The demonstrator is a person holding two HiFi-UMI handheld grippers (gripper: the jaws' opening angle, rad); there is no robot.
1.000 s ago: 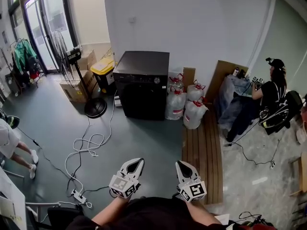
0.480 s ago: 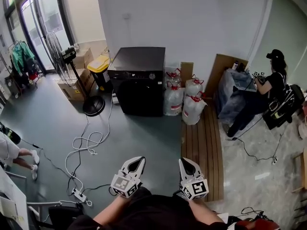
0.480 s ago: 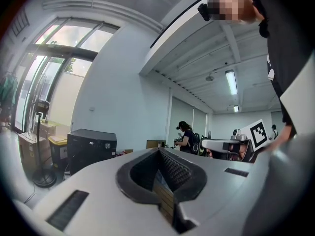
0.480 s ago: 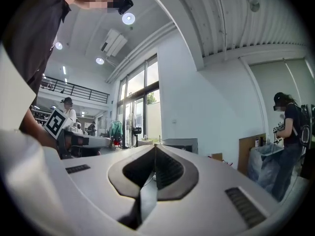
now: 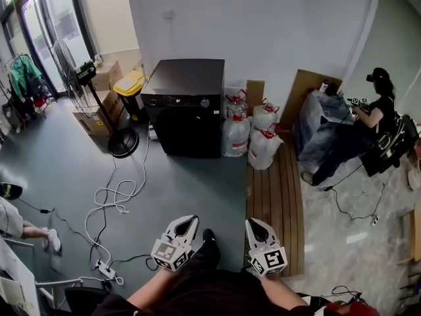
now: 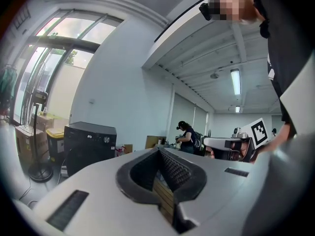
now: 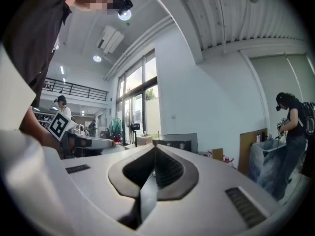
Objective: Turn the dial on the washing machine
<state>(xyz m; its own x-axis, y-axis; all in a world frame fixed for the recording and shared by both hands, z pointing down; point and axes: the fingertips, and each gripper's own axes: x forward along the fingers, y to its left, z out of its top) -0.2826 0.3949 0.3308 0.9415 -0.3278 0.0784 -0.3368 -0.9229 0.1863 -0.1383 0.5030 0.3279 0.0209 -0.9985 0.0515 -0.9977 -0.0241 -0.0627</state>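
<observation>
Head view: the washing machine [image 5: 184, 107] sits closer and a little larger than a second ago, so you are walking toward it. Your shoe [image 5: 208, 234] now shows between the tools. The dial [image 5: 205, 103] is at the right of the top front panel, well apart from both grippers. Your left gripper [image 5: 187, 224] and right gripper [image 5: 254, 226] are held low in front of you.

Left gripper view: the jaws are pressed together with nothing between them, and the washing machine stands far off at the left.

Right gripper view: these jaws are likewise together and empty. The small pale spot on the panel is probably the dial, though it's too small to be sure. You are only approaching; turning hasn't begun.
</observation>
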